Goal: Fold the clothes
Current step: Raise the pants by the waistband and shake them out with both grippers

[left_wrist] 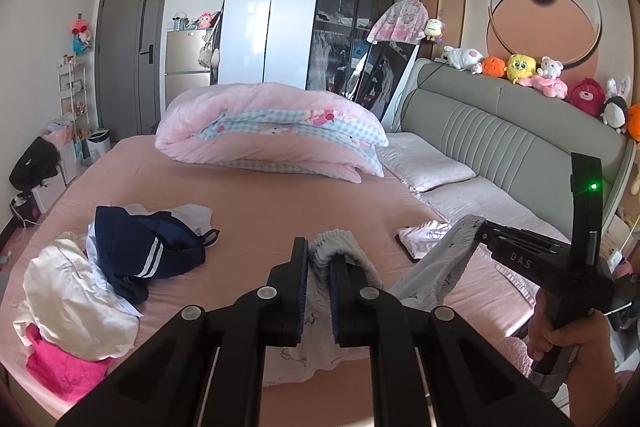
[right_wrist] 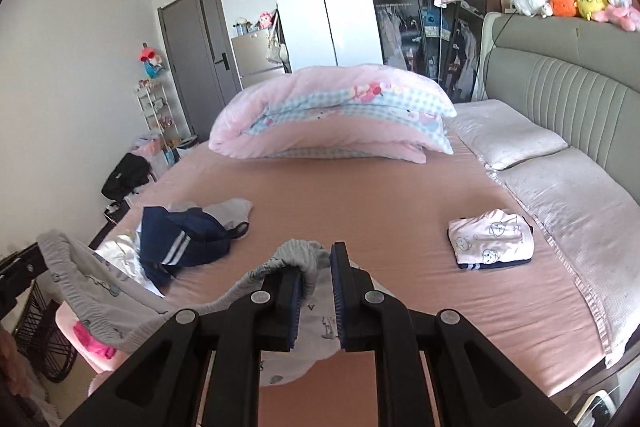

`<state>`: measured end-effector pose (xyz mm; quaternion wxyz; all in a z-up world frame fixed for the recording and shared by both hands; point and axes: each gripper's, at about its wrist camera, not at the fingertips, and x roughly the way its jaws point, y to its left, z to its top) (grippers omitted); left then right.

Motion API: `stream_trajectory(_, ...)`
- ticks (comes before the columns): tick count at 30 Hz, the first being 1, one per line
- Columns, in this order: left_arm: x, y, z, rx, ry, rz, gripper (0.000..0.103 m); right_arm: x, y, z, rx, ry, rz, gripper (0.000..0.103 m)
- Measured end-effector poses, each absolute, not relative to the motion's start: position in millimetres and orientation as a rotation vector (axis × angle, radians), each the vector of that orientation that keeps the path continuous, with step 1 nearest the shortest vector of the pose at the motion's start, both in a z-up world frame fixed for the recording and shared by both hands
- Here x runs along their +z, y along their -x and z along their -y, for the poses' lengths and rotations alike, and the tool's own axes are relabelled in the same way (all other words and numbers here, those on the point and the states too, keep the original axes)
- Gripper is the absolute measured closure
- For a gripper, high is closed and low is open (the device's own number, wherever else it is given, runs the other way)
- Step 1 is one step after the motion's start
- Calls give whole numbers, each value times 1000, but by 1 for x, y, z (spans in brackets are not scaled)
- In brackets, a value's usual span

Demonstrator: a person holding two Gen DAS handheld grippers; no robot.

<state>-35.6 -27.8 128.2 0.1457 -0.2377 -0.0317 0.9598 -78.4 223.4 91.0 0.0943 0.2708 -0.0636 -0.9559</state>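
Both tools are clamped tight on the waistband of the grey pants (left_wrist: 436, 267): left tool (left_wrist: 319, 267) on one end, right tool (right_wrist: 316, 267) on the other. Band stretches sideways between them, legs hanging onto the bed (right_wrist: 360, 195) just under me, so laying flat is next, I reckon.

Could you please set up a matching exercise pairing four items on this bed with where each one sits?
Items:
1. grey garment
2. folded pink quilt
3. navy striped garment
4. folded white printed garment

Places:
A. far side of the bed
B. in the unfolded pile
C. alone near the pillows
D. clamped by the left gripper and right gripper

Pairs: 1-D, 2-A, 3-B, 4-C
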Motion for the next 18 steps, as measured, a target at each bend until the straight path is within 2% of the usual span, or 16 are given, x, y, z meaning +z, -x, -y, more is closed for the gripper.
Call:
stream_trajectory(6,129,46,43,2741,651,161,95,119,73,-242,-2739,-746,328,91)
stream_trajectory(11,61,114,41,2653,959,217,95,62,117,-244,-2733,-1023,271,91)
stream_trajectory(13,57,143,39,2630,1003,237,96,50,142,-246,-2695,-1096,289,91)
stream_trajectory(15,81,155,36,2635,924,245,96,67,157,-247,-2714,-1045,263,91)
stream_trajectory(18,156,143,28,2698,630,153,96,134,155,-248,-2774,-794,234,91)
